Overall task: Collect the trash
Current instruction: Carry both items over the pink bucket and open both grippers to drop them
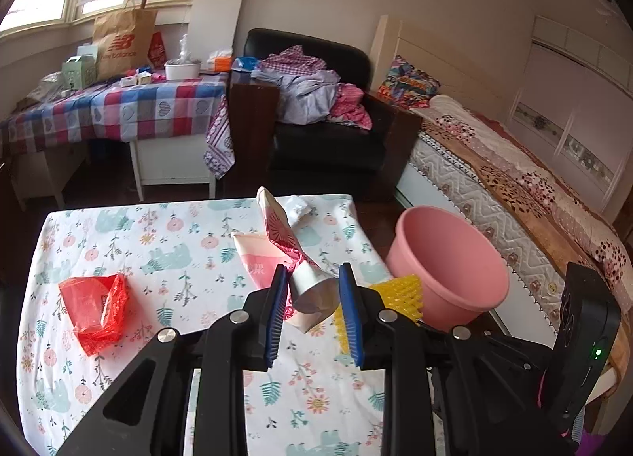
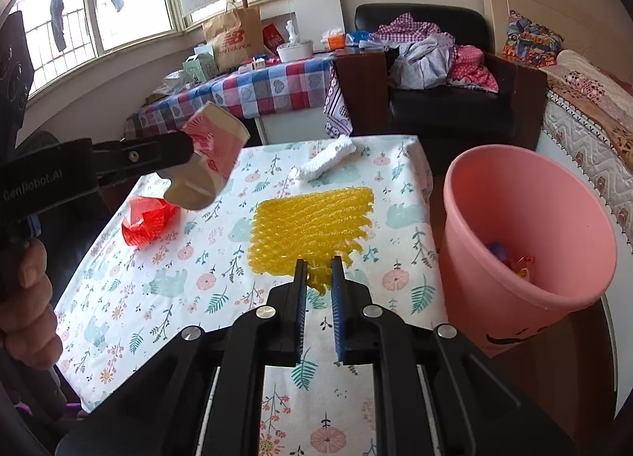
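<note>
On floral table, left wrist view: left gripper (image 1: 313,298) clamps crumpled paper wrapper (image 1: 300,266), lifted above cloth; red plastic bag (image 1: 95,307) near left; pink bucket (image 1: 447,270) right of table.

Right wrist view: right gripper (image 2: 318,274), jaws narrow, pinches near edge of yellow foam net (image 2: 312,226). Net likely light, soft, springy; hold edge firmly.

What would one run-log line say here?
left tool: holds crumpled wrapper | right tool: pinches yellow foam net | pink bucket: nearby
</note>
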The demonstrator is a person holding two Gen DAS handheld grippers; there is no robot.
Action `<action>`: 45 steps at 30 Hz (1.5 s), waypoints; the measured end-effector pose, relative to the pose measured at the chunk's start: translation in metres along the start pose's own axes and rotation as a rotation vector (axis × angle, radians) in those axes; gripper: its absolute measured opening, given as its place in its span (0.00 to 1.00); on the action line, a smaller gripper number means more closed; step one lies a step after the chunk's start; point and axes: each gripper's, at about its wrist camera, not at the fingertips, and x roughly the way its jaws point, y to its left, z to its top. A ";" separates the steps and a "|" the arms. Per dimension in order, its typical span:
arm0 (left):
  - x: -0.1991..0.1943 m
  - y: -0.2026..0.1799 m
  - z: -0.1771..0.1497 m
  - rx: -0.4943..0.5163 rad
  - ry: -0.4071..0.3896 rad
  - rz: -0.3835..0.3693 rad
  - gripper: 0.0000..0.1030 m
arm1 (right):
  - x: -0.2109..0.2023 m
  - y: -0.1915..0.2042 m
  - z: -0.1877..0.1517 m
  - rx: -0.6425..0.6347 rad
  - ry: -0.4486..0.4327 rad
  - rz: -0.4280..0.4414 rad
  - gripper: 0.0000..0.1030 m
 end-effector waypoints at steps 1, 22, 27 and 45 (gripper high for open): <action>0.000 -0.002 0.001 0.006 -0.001 -0.004 0.25 | -0.002 -0.001 0.001 0.002 -0.006 -0.002 0.12; 0.023 -0.094 0.013 0.213 -0.017 -0.126 0.24 | -0.040 -0.085 0.009 0.161 -0.110 -0.164 0.12; 0.035 -0.118 0.019 0.257 -0.018 -0.159 0.24 | -0.049 -0.114 0.009 0.217 -0.131 -0.232 0.12; 0.102 -0.162 0.018 0.299 0.116 -0.267 0.24 | -0.041 -0.168 -0.001 0.314 -0.089 -0.379 0.12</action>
